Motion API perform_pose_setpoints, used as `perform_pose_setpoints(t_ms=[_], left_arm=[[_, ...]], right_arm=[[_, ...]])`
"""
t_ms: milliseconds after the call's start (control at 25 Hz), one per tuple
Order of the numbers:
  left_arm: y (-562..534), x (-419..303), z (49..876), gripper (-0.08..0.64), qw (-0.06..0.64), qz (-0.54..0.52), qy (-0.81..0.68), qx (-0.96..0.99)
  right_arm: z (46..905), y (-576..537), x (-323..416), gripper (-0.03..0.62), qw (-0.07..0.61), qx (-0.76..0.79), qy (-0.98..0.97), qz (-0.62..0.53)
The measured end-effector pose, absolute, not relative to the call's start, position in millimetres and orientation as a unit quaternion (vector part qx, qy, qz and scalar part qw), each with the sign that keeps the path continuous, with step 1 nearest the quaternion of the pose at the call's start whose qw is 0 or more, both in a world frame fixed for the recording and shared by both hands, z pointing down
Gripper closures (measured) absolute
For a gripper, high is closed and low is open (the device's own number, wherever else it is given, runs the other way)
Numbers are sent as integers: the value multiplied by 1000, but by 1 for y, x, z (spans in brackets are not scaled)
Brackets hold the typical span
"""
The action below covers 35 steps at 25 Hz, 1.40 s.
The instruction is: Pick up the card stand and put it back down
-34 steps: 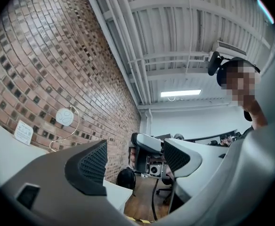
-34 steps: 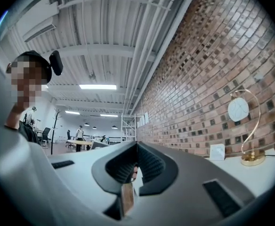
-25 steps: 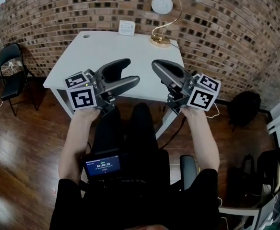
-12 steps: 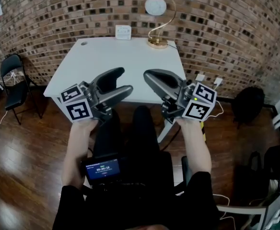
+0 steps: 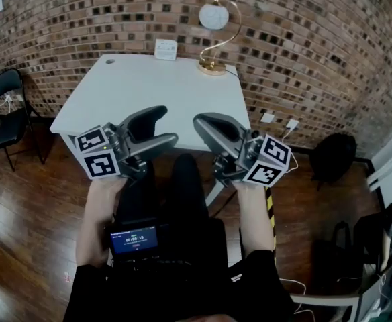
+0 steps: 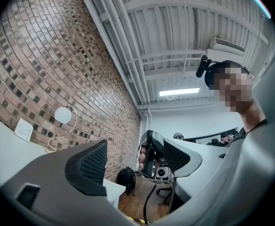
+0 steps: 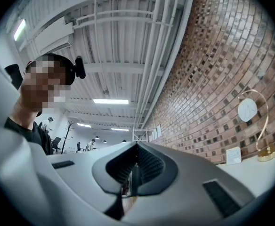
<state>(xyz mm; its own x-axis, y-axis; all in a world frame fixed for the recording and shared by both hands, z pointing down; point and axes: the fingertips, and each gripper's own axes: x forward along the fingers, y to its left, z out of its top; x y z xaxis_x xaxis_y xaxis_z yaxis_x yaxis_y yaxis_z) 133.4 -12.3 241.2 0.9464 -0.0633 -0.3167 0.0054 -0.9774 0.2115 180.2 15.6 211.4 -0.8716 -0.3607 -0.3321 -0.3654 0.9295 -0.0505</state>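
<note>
So, head view first: the card stand (image 5: 164,49) sits at the far edge of the white table (image 5: 149,89), right up against the brick wall. The lamp (image 5: 213,39) is near it, toward the far right corner. Both my grippers hang back around the near edge, well apart from the stand, so the whole tabletop lies between. The left gripper (image 5: 164,125) lines up almost straight with the stand across the table. The right gripper (image 5: 201,122) sits off to the side, more in line with the lamp. The card's wide face looks to run along the far edge and face me, so I'd guess the approach is straight across the table.

Left gripper view: the jaws are wide apart with nothing between the pads, and only the right gripper shows through the gap further off. The card stand (image 6: 23,128) is tiny here, off to the left of the jaws and just below the lamp.

Right gripper view: the jaws are pressed together on nothing. The card stand (image 7: 233,155) shows off to the right, beside the lamp's base.

My call is that the left hand is the better placed one, since it's lined up and already spread.
</note>
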Motion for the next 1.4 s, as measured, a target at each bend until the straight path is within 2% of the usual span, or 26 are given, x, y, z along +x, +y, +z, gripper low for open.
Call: perform_pose_setpoints(t_ms=[800, 1400], left_arm=[[-2, 129, 243, 186, 94, -162, -9, 982], [3, 129, 243, 186, 86, -159, -4, 984]], right_arm=[[224, 20, 164, 580, 137, -184, 973, 19], [224, 21, 161, 579, 138, -179, 974, 16]])
